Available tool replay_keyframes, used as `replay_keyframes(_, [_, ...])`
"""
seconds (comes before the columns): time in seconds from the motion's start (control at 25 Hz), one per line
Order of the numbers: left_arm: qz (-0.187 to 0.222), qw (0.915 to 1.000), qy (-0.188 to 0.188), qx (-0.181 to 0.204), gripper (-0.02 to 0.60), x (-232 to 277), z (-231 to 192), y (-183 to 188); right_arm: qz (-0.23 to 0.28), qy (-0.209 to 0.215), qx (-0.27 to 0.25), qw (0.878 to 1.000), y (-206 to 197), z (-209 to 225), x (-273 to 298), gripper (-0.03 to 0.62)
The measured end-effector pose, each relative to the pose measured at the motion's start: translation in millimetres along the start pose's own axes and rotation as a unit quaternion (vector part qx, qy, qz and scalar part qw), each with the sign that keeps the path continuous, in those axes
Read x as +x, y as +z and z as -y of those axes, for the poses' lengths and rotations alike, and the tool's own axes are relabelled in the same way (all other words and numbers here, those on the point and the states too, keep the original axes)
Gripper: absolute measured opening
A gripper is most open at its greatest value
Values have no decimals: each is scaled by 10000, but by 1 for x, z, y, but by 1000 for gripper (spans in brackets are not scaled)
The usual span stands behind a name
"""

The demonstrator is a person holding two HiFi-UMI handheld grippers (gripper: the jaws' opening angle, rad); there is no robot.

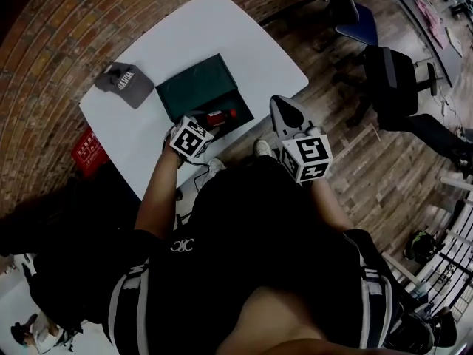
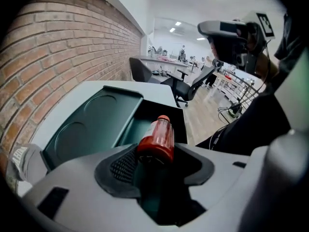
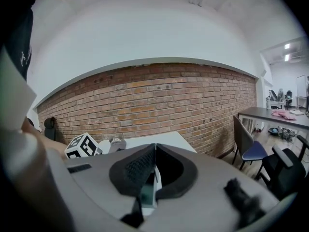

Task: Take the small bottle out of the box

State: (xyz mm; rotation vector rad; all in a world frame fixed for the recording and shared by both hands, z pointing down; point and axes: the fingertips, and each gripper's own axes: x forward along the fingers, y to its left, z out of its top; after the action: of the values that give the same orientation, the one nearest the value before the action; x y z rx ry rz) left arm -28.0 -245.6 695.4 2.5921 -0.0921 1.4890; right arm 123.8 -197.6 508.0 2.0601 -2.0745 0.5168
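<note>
A small red bottle with a red cap lies between the jaws of my left gripper. Both pads press on its lower end, and its cap points away over the open dark green box. The box's lid lies flat to the left. In the head view the bottle shows at the box's near right corner, just ahead of the left gripper. My right gripper is shut and empty, held past the table's near edge, to the right of the box. Its pads meet.
The white table stands against a brick wall. A grey cap lies on it left of the box. A red item sits on the floor at the left. Dark office chairs stand to the right on the wooden floor.
</note>
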Motion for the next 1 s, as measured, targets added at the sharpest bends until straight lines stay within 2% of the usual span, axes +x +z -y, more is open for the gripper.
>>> replay_keyframes(0.2, [616,9959,110,-655,236,-21,-9,12,-25,185,-52,9998,1,-8,6,29])
replay_keyframes(0.4, [1224,9853,281,-1162,235,-41,-22,24,-52,363,-111,9993,2,-15,14,29])
replay_keyframes(0.48, [1544,9772,407,-1400,235,-52,-30,30,-43,458,-143,9988,4,-18,19,29])
replay_keyframes(0.6, [2114,9608,699,-1654,234,-72,-42,40,-36,601,-197,9980,8,-23,25,29])
replay_keyframes(0.72, [2555,9457,973,-1757,233,-90,-49,48,-35,756,-244,9968,11,-30,32,29])
replay_keyframes(1.0, [3233,9161,1456,-1872,233,-134,-55,65,42,1126,-410,9928,25,-52,46,29])
